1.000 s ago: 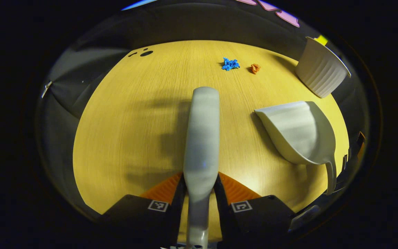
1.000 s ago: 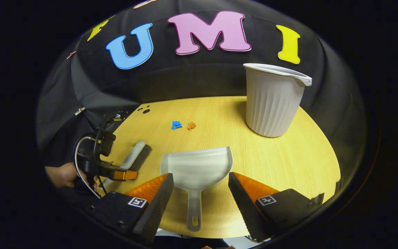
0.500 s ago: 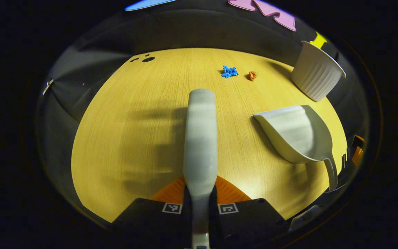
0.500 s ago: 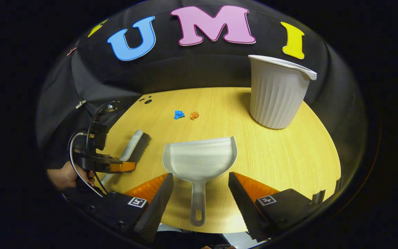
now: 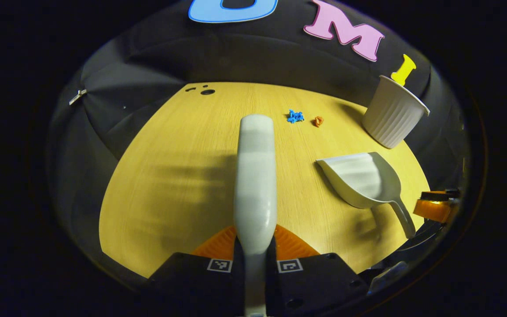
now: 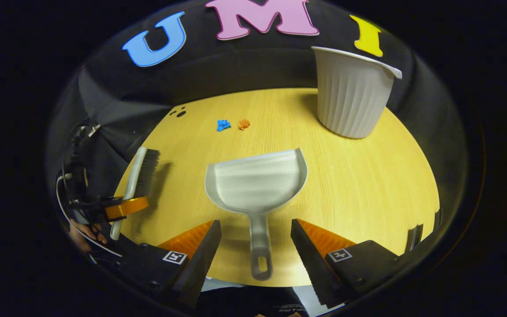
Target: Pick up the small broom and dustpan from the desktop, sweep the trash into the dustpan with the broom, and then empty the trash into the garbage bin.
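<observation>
Black cloth backs a round yellow wooden table (image 5: 170,176) in my left gripper view, and I see my left gripper (image 5: 255,257) at the bottom with its two fingers pressed tight on the handle of the small broom (image 5: 255,176), whose pale grey back runs straight forward over the wood, lifted above its own shadow. Beyond the broom's tip lie two bits of trash, a blue scrap (image 5: 295,116) and just beside it an orange scrap (image 5: 318,121). Off to the right the dustpan (image 5: 361,178) lies on the table with its mouth toward the scraps and its handle pointing back at the table edge, where an orange finger of the right gripper (image 5: 436,207) shows near the handle's end. Past the dustpan the white ribbed garbage bin (image 5: 392,116) stands upright near the far right rim. Turning to my right gripper view, the same table (image 6: 368,185) spreads ahead, and the right gripper (image 6: 255,251) has its fingers wide apart, one on each side of the dustpan (image 6: 255,182) handle without touching it. The blue scrap (image 6: 223,125) and orange scrap (image 6: 244,124) lie well beyond the pan's mouth, and the garbage bin (image 6: 350,94) stands at the far right. On the left I see the left gripper (image 6: 121,207) clamped on the small broom (image 6: 141,176), its dark bristles facing down above the table edge, with a hand (image 6: 88,231) partly visible below it
</observation>
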Motion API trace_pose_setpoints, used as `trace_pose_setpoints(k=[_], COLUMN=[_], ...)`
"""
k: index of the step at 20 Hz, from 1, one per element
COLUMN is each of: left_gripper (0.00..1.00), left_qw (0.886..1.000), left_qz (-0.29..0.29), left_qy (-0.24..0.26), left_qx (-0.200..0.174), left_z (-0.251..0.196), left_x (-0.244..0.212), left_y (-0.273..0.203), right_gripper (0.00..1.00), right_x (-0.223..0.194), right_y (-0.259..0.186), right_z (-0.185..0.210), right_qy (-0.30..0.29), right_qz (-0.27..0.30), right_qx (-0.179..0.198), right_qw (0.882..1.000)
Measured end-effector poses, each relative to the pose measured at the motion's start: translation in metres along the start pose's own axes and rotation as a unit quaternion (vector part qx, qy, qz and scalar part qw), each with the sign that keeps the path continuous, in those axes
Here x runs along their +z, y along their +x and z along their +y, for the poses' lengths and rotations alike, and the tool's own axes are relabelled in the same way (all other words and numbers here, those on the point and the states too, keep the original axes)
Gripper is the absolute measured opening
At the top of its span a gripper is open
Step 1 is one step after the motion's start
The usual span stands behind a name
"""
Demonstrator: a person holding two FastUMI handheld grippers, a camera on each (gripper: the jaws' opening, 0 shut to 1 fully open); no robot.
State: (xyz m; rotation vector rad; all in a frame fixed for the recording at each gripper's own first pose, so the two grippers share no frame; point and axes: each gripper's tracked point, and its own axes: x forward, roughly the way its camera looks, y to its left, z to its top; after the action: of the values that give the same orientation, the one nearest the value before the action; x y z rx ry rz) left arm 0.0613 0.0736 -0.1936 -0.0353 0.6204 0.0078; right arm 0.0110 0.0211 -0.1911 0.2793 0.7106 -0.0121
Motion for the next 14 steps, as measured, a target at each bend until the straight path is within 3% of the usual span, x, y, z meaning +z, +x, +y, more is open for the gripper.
trace_pose_setpoints(k=[5,12,14], left_gripper=[0.23,0.23,0.23], left_qw=[1.0,0.999,0.998], left_qz=[-0.004,0.002,0.005], left_qy=[-0.02,-0.037,-0.04], left_qx=[0.019,0.039,0.041], left_z=[0.019,0.026,0.024], left_x=[-0.011,-0.013,-0.01], left_y=[-0.019,-0.024,-0.022], right_gripper=[0.99,0.98,0.92], right_x=[-0.012,-0.029,-0.034], right_y=[0.037,0.079,0.086], right_z=[-0.011,-0.014,-0.013], right_qy=[-0.037,-0.067,-0.068], right_qz=[0.039,0.085,0.095], right_qx=[-0.04,-0.052,-0.045], right_qw=[0.998,0.993,0.992])
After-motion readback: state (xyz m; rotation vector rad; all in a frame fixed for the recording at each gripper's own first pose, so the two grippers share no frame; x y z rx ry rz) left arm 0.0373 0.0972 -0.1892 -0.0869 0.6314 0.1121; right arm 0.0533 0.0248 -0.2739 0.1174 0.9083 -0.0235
